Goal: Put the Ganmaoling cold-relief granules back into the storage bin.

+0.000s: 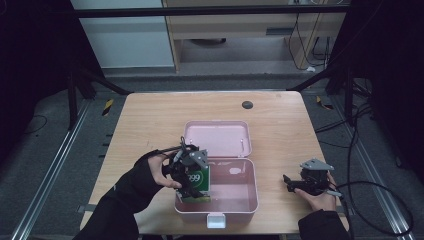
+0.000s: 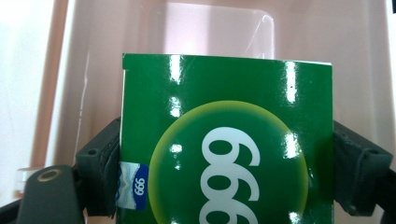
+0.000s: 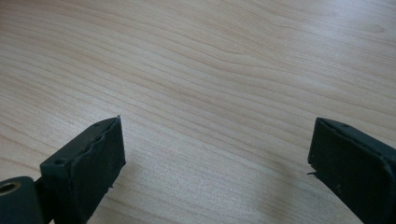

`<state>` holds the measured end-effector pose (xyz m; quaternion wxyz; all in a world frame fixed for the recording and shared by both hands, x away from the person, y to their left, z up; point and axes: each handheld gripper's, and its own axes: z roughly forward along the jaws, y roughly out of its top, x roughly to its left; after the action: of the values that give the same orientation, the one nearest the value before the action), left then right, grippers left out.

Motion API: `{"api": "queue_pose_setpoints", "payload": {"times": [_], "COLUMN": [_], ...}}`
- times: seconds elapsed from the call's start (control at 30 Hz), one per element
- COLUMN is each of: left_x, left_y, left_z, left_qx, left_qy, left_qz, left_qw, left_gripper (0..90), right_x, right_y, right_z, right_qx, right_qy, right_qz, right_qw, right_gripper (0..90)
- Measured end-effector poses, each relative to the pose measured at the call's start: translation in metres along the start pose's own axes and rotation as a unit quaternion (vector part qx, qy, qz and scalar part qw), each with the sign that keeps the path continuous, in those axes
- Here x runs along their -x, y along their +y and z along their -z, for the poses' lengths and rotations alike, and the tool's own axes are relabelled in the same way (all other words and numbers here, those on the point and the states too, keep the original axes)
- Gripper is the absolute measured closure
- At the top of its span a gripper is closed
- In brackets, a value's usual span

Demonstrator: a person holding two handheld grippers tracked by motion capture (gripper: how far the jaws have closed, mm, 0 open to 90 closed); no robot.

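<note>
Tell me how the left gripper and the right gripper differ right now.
The left gripper is shut on the green box, pads pressing both its sides; the right gripper stands open with nothing between its jaws. The left gripper reaches into the pink case, while the right gripper sits over bare wooden table. Both have black jaws and a hand behind them.

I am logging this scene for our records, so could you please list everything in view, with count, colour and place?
Green box: one, green with white 999 print, held at the left end of the pink case's tray.
Pink case: one, pink, open, lid back, mid-table near the front edge.
Table: one, light wood, centre of the high view.
Dark disc: one, dark, on the table's far side.
Left gripper: one, black, jaws clamped on the green box's sides.
Right gripper: one, black, jaws open over bare table, right of the case.
Hands: two, in black sleeves, at the front edge.
</note>
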<state>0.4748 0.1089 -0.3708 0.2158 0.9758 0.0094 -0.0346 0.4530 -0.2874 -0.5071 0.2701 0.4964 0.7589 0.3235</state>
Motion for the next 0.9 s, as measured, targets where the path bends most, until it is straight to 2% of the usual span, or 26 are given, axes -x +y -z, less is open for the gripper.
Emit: {"api": "queue_pose_setpoints", "payload": {"times": [0.2, 0.63, 0.9], "left_x": [-0.001, -0.001, 0.000], "left_y": [-0.002, -0.004, -0.003], "left_z": [-0.005, -0.016, -0.025], "left_qx": [-0.007, -0.018, -0.042], "left_qy": [-0.003, 0.004, 0.011], "left_qz": [-0.001, -0.012, -0.025], "left_qw": [1.0000, 0.9998, 0.9988], "left_gripper": [14.2, 14.0, 13.2], "right_x": [0.000, 0.000, -0.001], "right_y": [0.000, 0.000, 0.000], "right_z": [0.000, -0.001, -0.001], "right_qx": [-0.001, -0.005, -0.006], "right_qy": [0.001, 0.001, 0.004], "right_qz": [-0.001, 0.003, 0.002], "right_qw": [1.0000, 1.0000, 1.0000], "right_gripper": [4.0, 3.6, 3.0]}}
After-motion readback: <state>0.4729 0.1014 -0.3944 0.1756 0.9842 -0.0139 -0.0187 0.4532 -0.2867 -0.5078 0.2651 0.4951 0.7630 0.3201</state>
